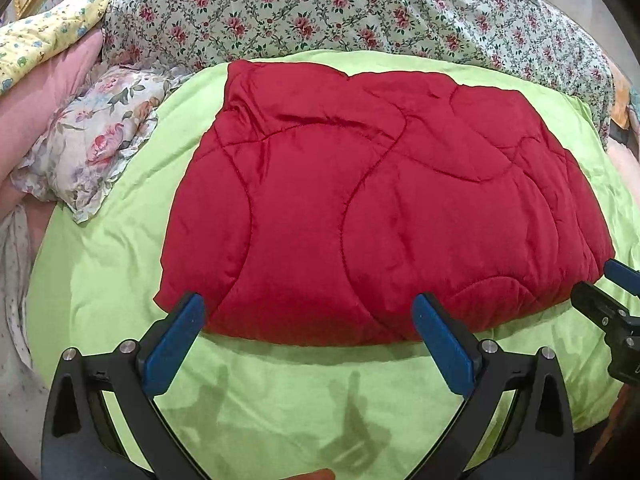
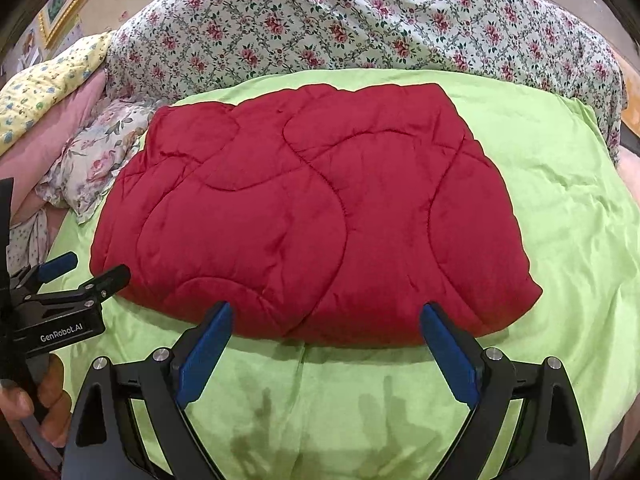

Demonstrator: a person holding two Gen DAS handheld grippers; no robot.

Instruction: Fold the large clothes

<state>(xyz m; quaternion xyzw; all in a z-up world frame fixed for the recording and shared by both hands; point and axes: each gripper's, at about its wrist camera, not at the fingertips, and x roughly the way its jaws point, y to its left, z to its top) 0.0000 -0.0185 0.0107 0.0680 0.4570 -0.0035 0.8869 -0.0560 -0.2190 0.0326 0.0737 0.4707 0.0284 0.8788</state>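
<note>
Green sheet [image 1: 120,264], rose-print bedspread [image 1: 320,12], floral pillow [image 1: 96,140], yellow quilt [image 1: 44,36]

You are working in a home bedroom: a green sheet [image 1: 100,280] is covering the bed, with floral bedding [image 1: 320,12], pillows [image 1: 92,144] and a gilt picture frame [image 2: 68,4] lying behind.

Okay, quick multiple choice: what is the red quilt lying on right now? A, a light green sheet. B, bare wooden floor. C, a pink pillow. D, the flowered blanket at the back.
A: the folded red quilt lies flat on the light green sheet, which shows around its edges, while both the left gripper and the right gripper are open and hold nothing.
</note>
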